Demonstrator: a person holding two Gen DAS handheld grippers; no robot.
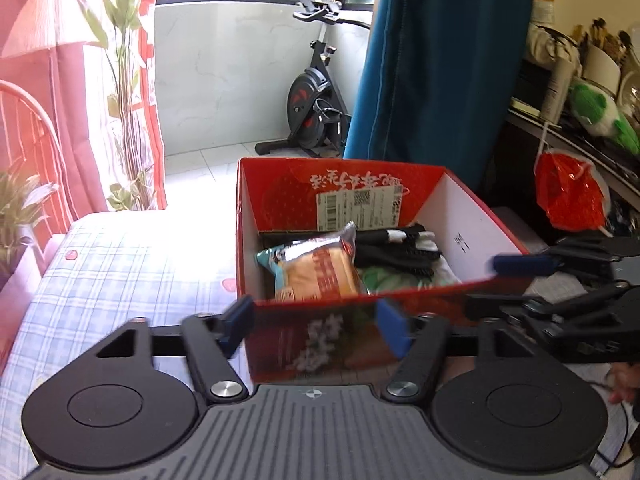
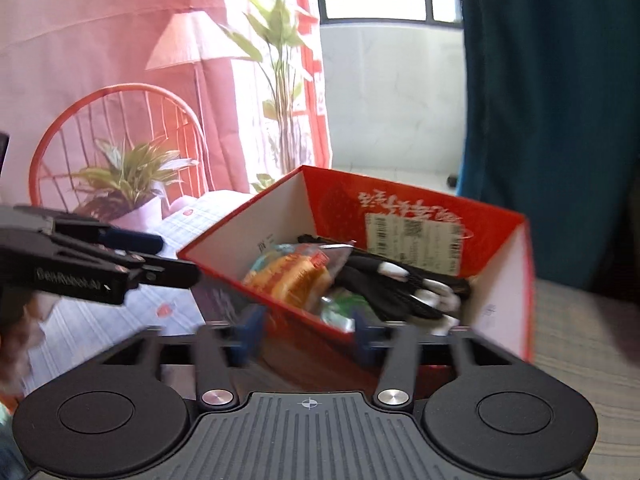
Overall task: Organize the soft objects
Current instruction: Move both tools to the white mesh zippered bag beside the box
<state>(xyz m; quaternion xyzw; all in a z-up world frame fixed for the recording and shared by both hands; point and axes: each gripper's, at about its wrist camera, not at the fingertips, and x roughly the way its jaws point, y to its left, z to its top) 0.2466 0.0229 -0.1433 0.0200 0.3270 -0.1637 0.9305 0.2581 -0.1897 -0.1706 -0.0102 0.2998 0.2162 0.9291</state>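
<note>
Left wrist view: red box on checked table, already holding snack bag, black-white cloth, green item. Left tool spread, empty, near box front wall. Right tool spread, empty. Nothing soft visible outside box; probably near finish.

Both wrist views close above the red box, facing the window; left squarely, right obliquely; box interior shared mid-frame.
</note>
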